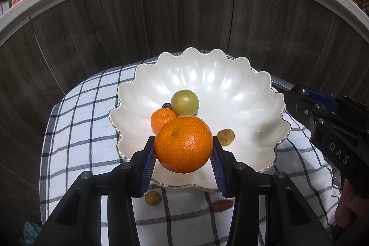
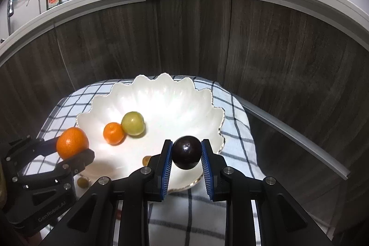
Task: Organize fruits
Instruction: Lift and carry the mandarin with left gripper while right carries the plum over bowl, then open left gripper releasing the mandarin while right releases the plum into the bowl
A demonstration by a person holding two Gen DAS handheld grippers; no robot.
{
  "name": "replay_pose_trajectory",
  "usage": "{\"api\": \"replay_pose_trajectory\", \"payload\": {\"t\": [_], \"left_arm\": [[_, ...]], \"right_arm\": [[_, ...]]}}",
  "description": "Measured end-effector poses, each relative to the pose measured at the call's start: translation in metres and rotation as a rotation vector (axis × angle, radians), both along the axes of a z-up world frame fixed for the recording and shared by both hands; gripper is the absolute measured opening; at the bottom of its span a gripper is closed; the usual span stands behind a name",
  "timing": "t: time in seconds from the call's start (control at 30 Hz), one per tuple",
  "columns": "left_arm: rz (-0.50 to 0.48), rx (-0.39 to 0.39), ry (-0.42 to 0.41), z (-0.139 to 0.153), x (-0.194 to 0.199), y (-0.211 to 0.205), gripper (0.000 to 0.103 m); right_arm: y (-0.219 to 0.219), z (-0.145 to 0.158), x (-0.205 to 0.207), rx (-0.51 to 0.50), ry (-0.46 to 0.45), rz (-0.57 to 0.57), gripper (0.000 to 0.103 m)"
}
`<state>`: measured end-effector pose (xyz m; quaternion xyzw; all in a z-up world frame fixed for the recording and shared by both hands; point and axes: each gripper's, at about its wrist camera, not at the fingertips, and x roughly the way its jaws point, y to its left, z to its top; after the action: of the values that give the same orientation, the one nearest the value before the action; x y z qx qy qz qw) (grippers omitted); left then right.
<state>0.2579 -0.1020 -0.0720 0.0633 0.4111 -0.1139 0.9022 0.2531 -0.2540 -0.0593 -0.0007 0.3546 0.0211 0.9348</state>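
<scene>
left fingers [image 1: 183, 159]: clamped on a big orange [image 1: 183, 144], over the bowl's near rim
right fingers [image 2: 186, 159]: pinching a dark plum [image 2: 186, 152], also above the bowl [image 2: 161, 98]
done: small orange [image 1: 162, 120], green fruit [image 1: 185, 102] and a tan one in the bowl
left: two small fruits on the cloth [image 1: 87, 121]
writing: "DAS", "GenRobot.AI" on the grippers

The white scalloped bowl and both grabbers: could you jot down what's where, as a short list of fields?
bowl: white scalloped bowl on a checked cloth
in bowl: small orange, green fruit, small brown fruit
left gripper: shut on large orange
right gripper: shut on dark round fruit
on cloth: two small fruits before the bowl
</scene>
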Motion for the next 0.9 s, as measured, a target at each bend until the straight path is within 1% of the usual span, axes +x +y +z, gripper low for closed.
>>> {"api": "replay_pose_trajectory", "payload": {"t": [0.33, 0.53, 0.83, 0.87, 0.9], "left_arm": [[0.004, 0.0, 0.026, -0.009, 0.023, -0.003, 0.045], [0.001, -0.001, 0.038, -0.013, 0.032, -0.004, 0.045], [-0.009, 0.001, 0.087, -0.023, 0.041, -0.003, 0.046], [-0.007, 0.001, 0.096, -0.024, 0.042, -0.002, 0.048], [-0.003, 0.001, 0.099, -0.025, 0.043, -0.002, 0.058]], "right_arm": [[-0.003, -0.004, 0.027, -0.004, 0.016, -0.01, 0.026], [-0.004, -0.01, 0.041, -0.004, 0.042, -0.014, 0.026], [-0.004, -0.021, 0.061, 0.0, 0.094, -0.021, 0.027], [-0.003, -0.022, 0.063, -0.009, 0.1, -0.023, 0.027], [-0.003, -0.023, 0.064, -0.013, 0.104, -0.025, 0.027]]}}
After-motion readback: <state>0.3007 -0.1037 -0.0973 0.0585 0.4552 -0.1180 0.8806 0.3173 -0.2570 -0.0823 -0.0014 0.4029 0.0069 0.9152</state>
